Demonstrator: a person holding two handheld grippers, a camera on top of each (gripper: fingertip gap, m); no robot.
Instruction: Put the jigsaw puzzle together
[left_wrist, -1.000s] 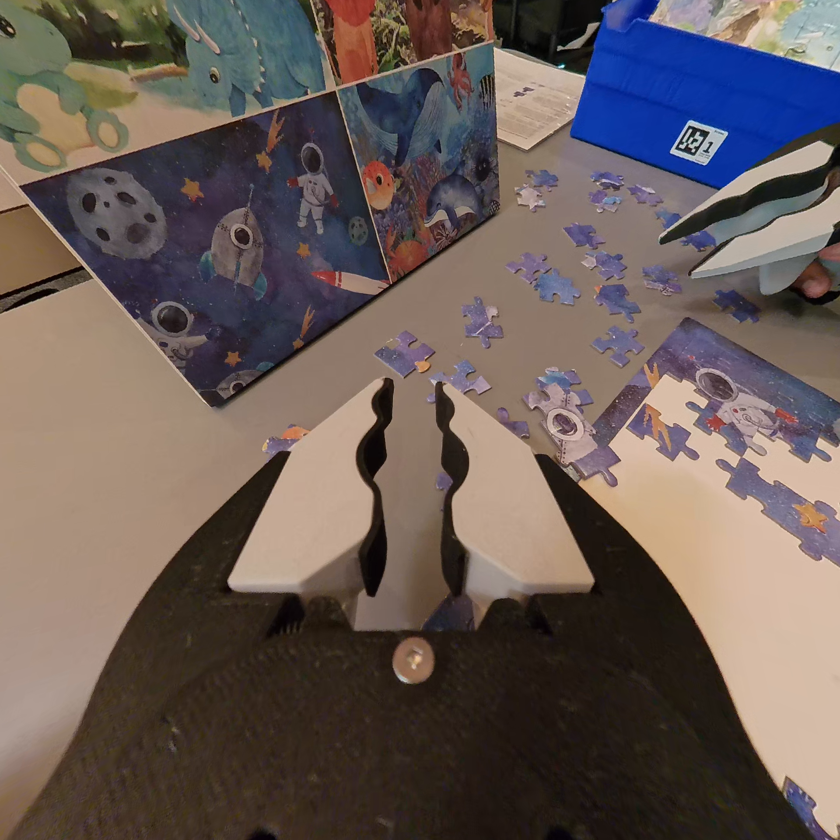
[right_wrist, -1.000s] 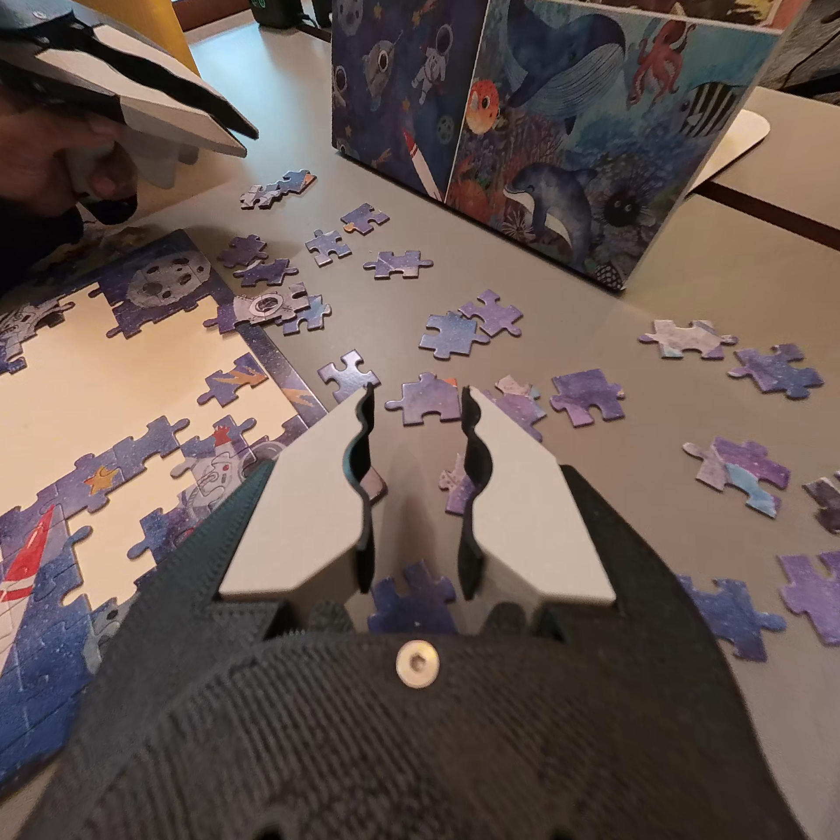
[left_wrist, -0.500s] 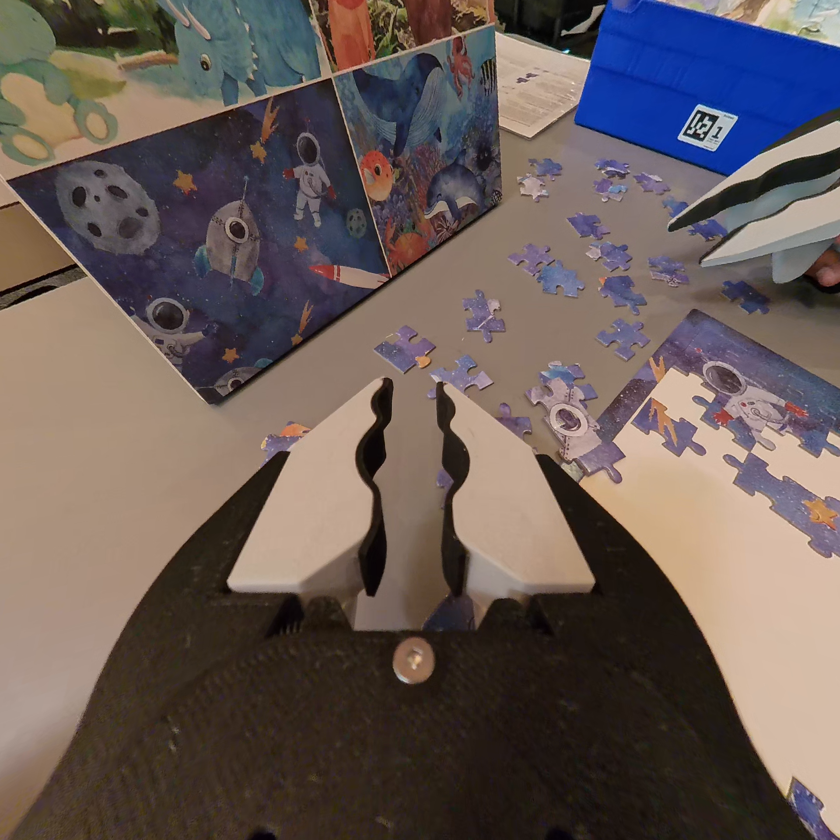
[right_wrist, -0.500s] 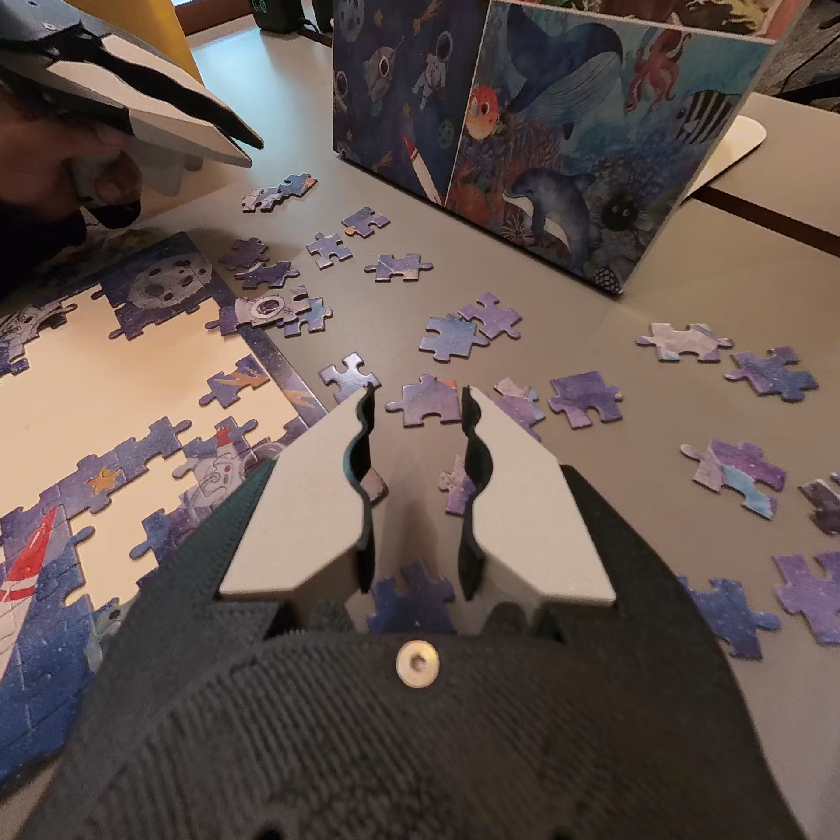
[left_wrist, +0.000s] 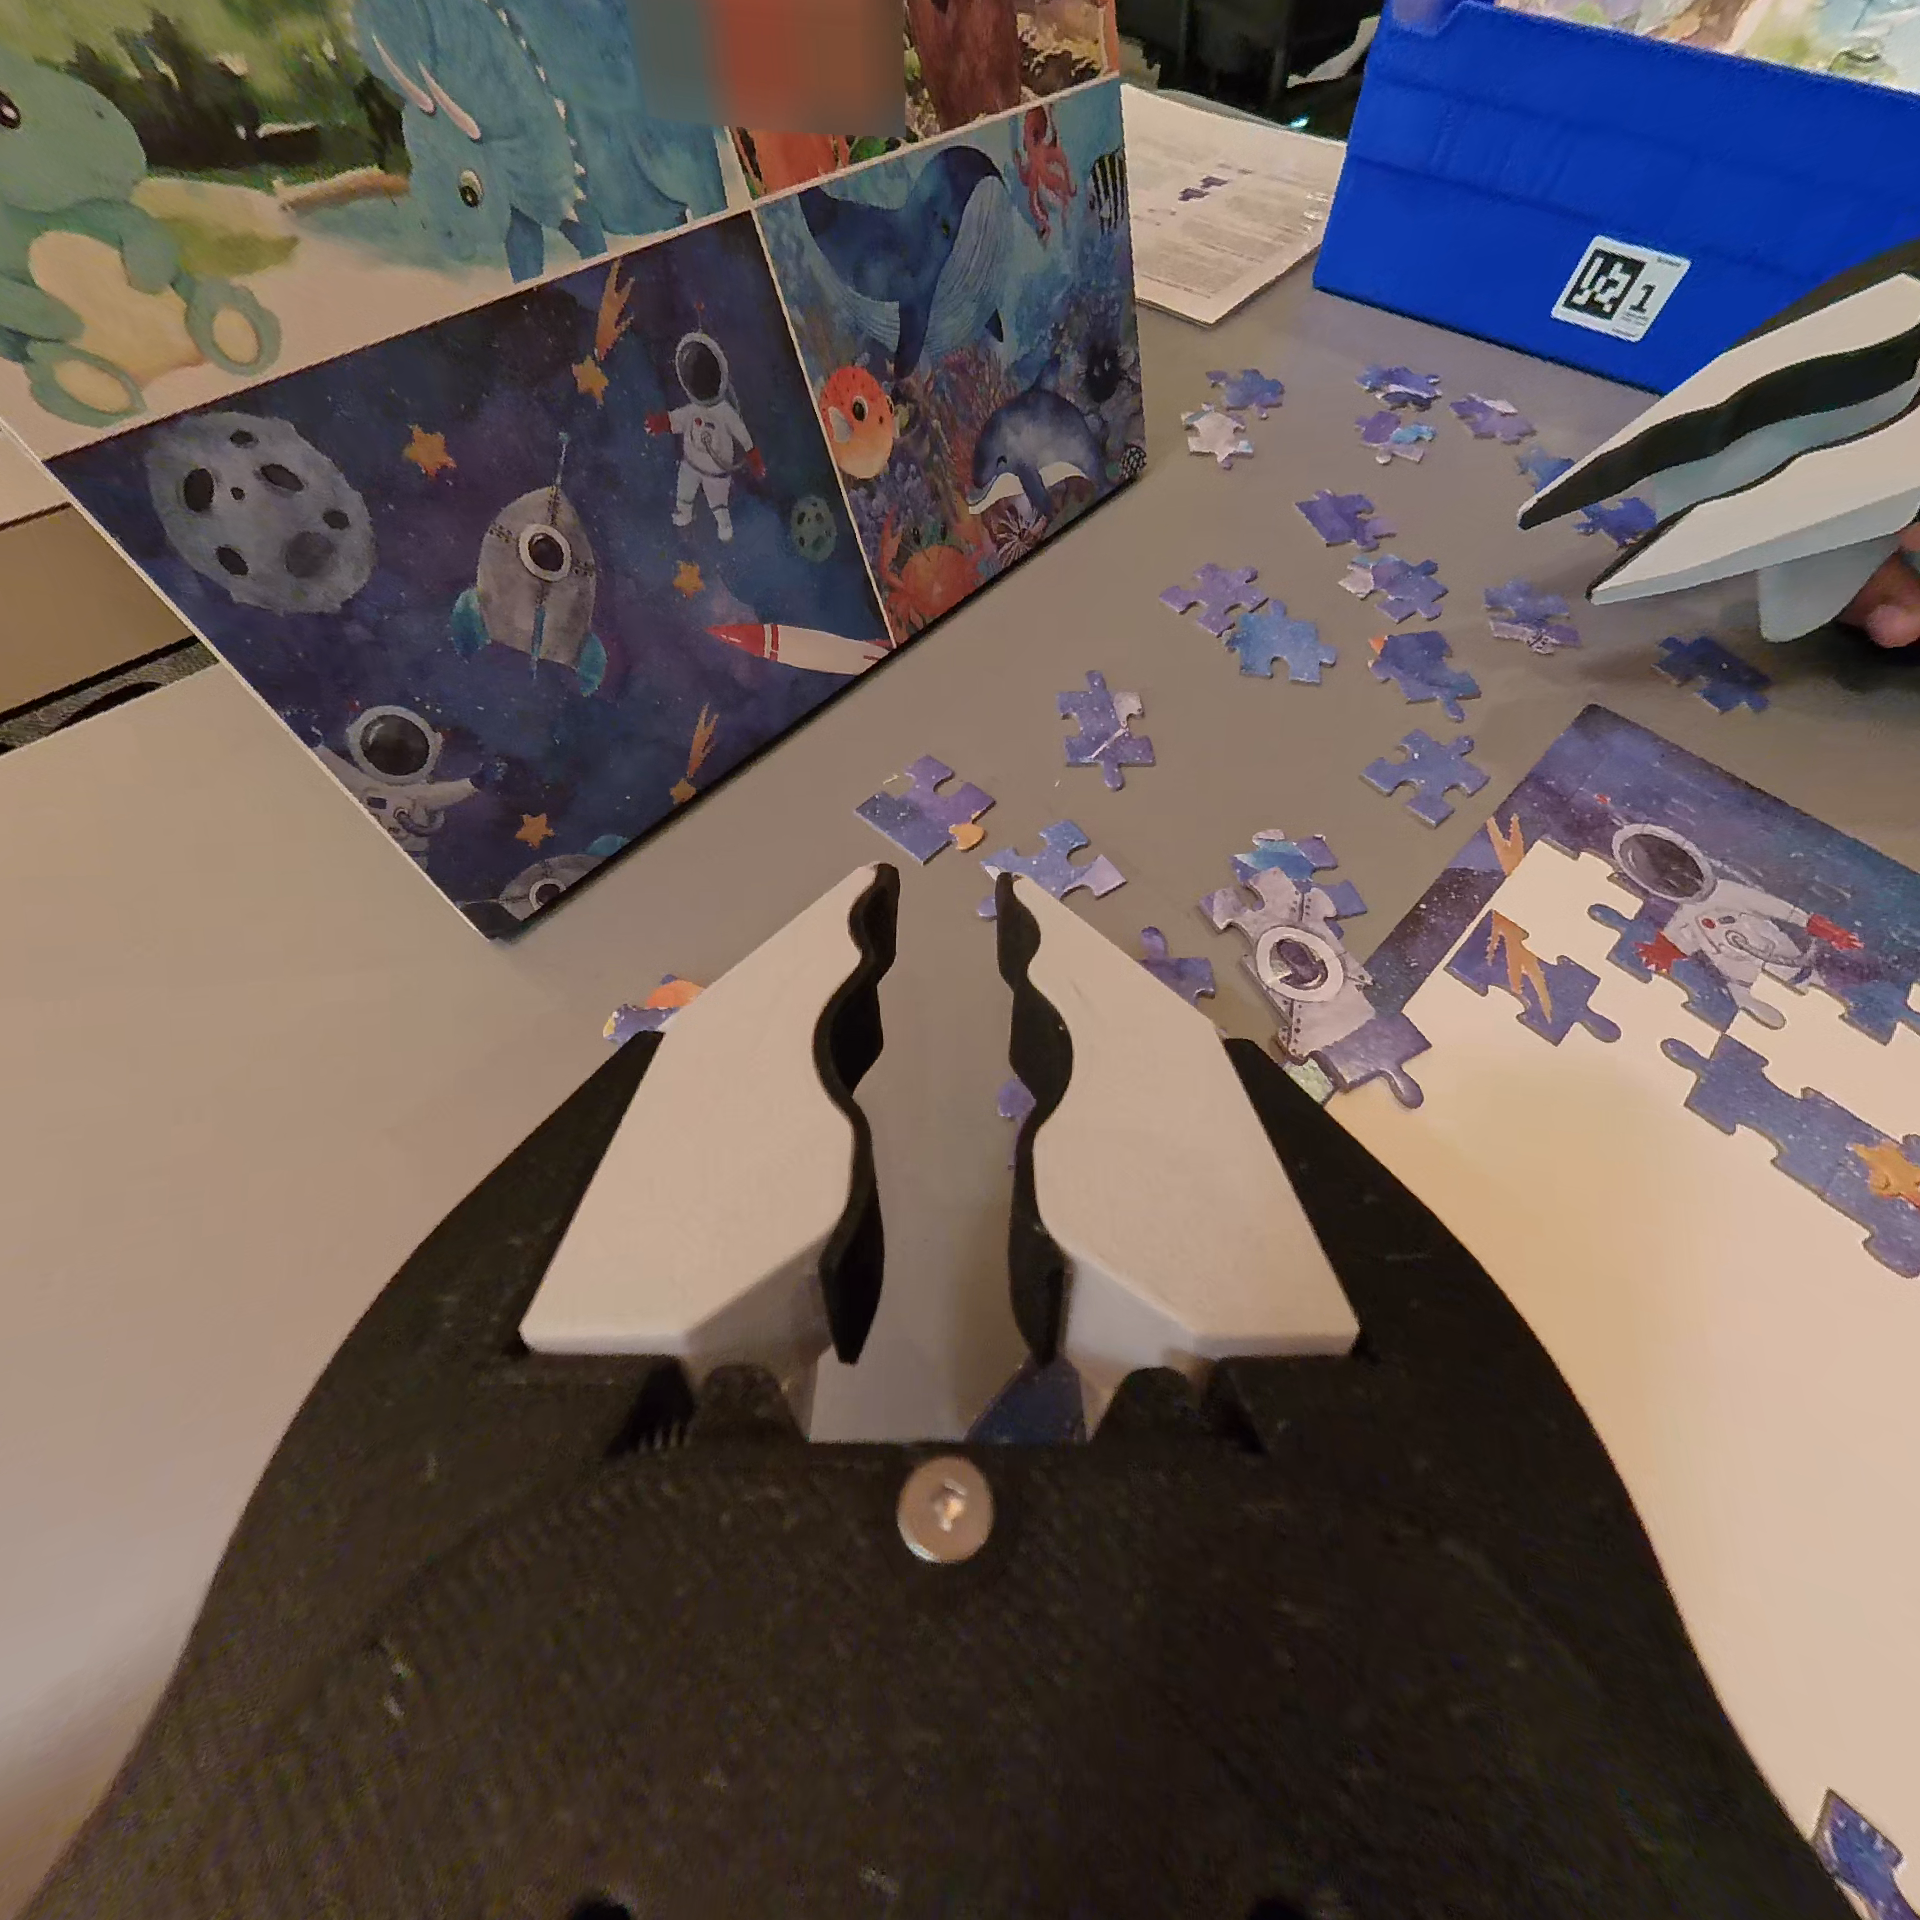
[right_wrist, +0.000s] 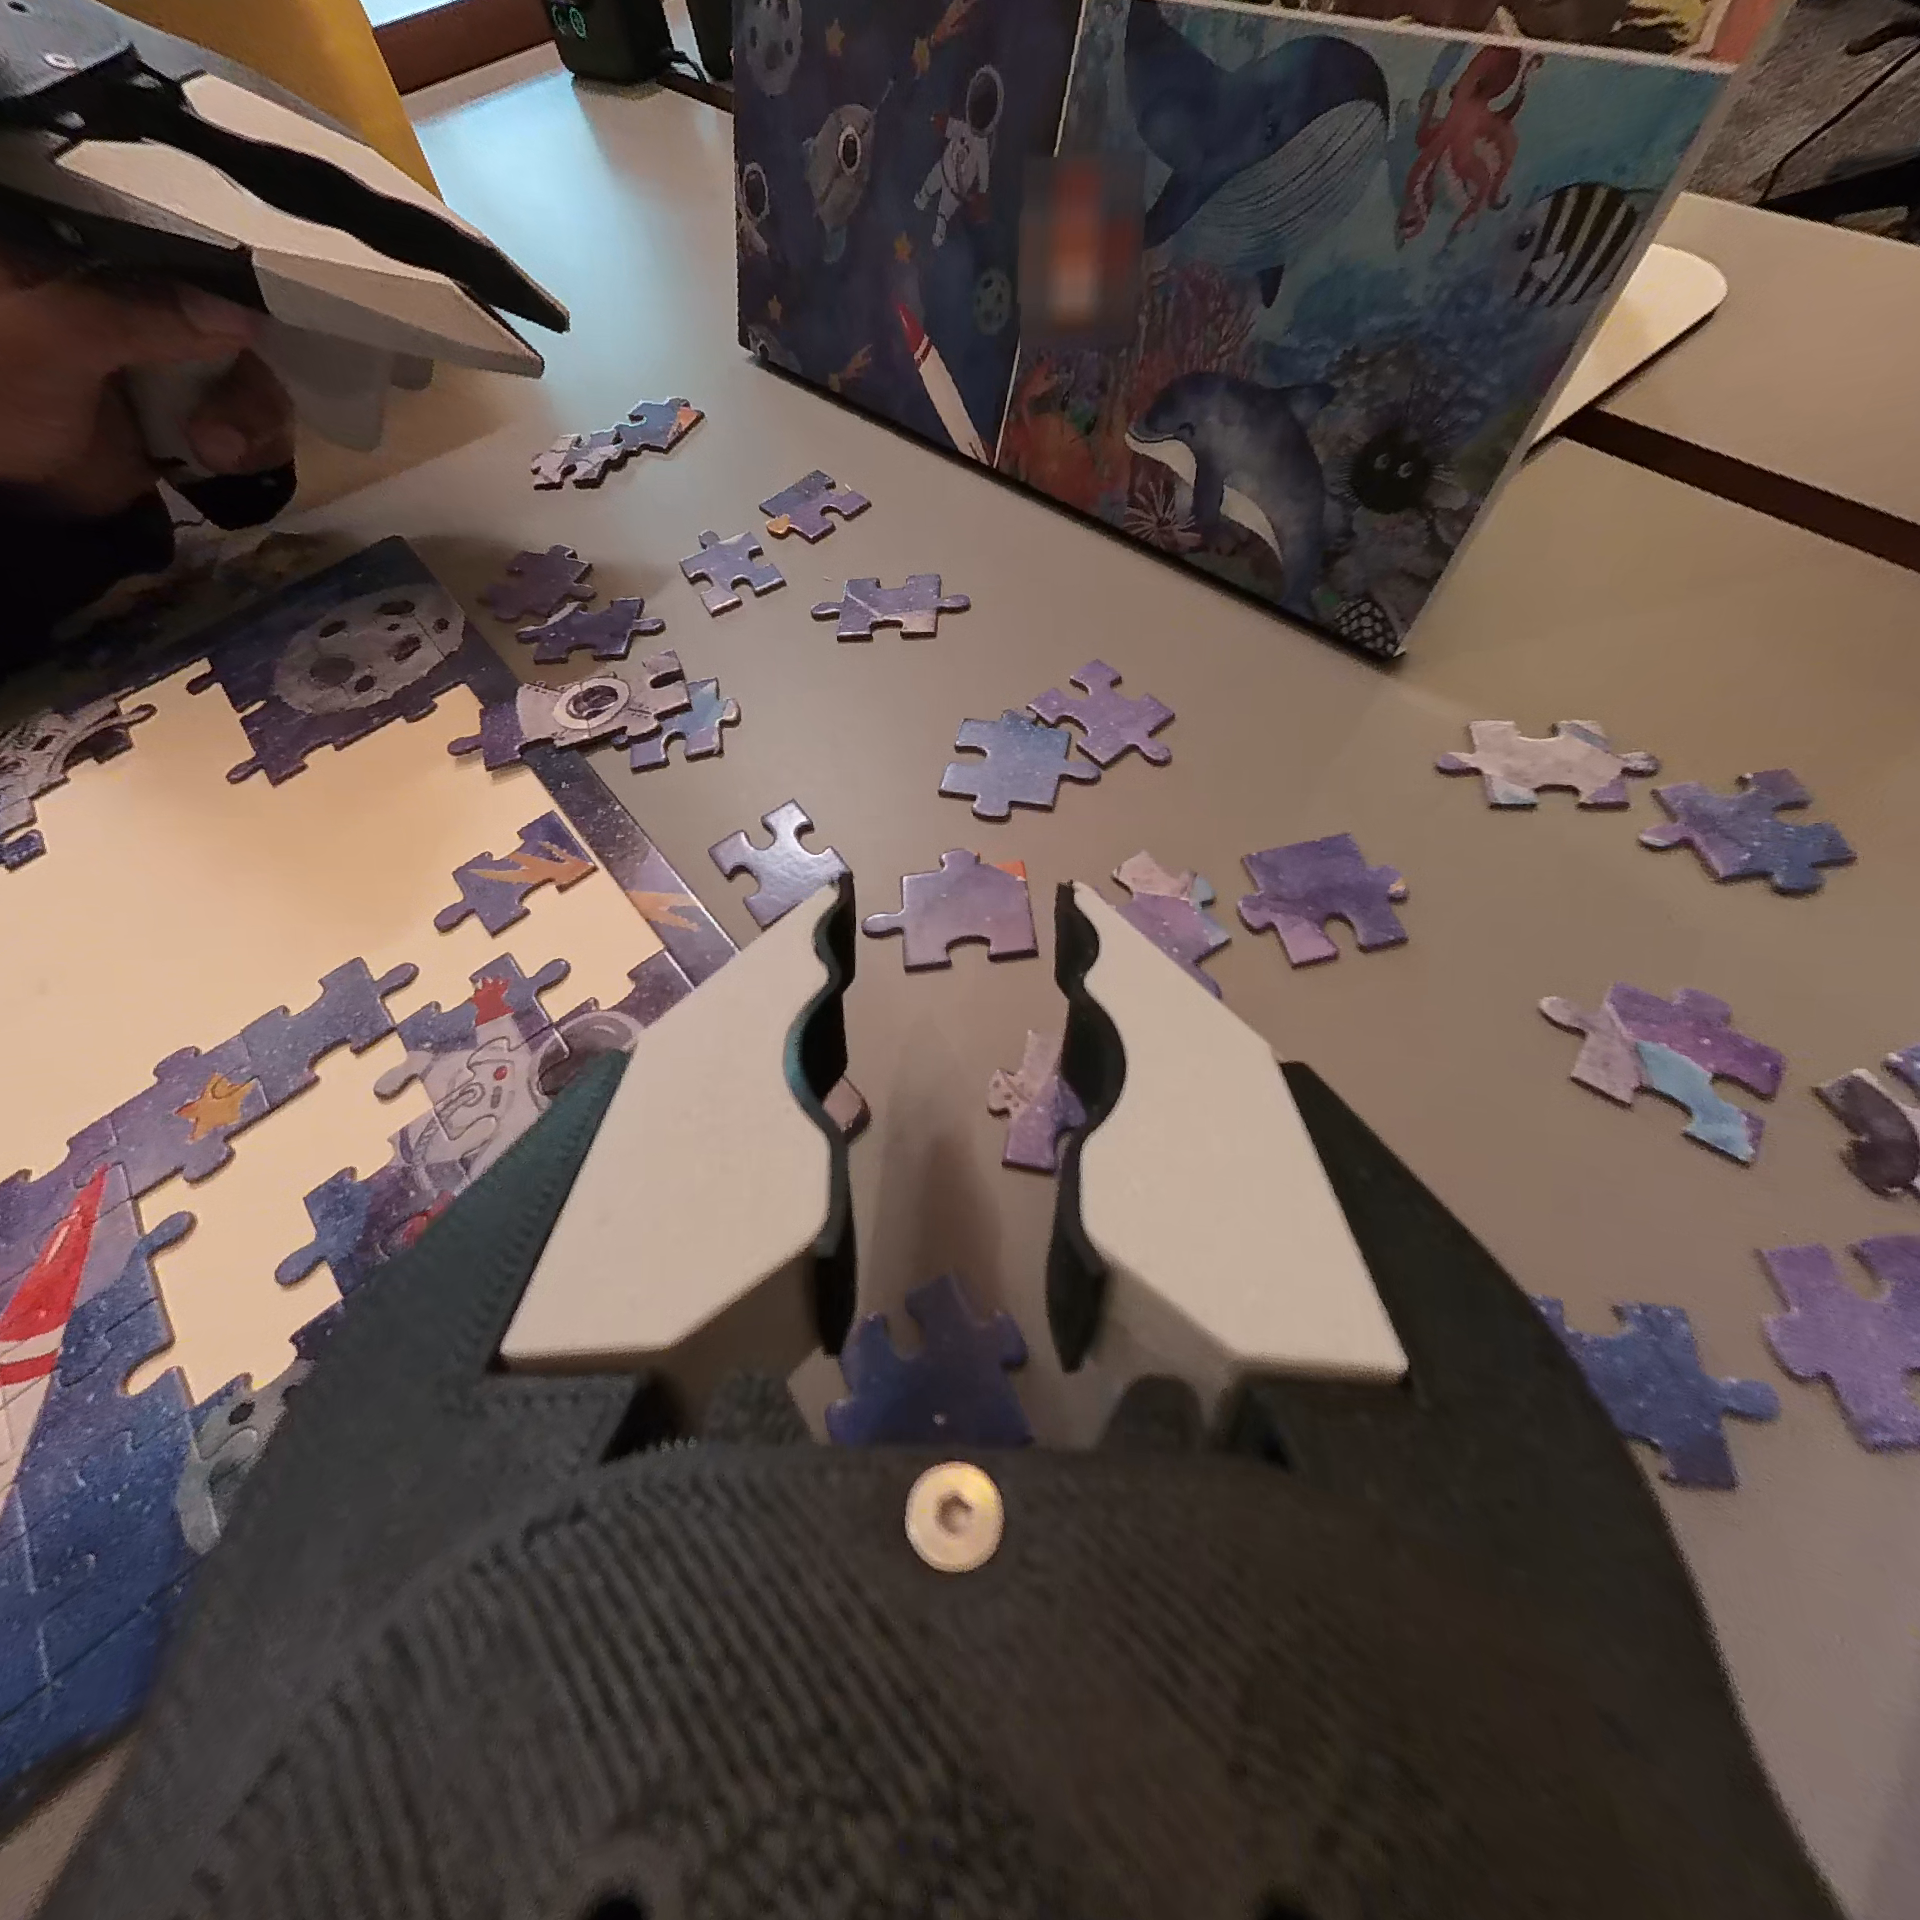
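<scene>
While both our grippers hang over the grey table (right_wrist: 1558, 665), neither one holds anything. Our left gripper (left_wrist: 945, 894) is open a little, over bare table near a blue puzzle piece (left_wrist: 1055, 862). Our right gripper (right_wrist: 954, 902) is open wider, just before a purple puzzle piece (right_wrist: 961, 909). We think these pieces are light, thin and flat, so pinch the edges.

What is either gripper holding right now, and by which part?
Nothing. Left gripper and right gripper are both open above the table; loose puzzle pieces lie untouched.
</scene>
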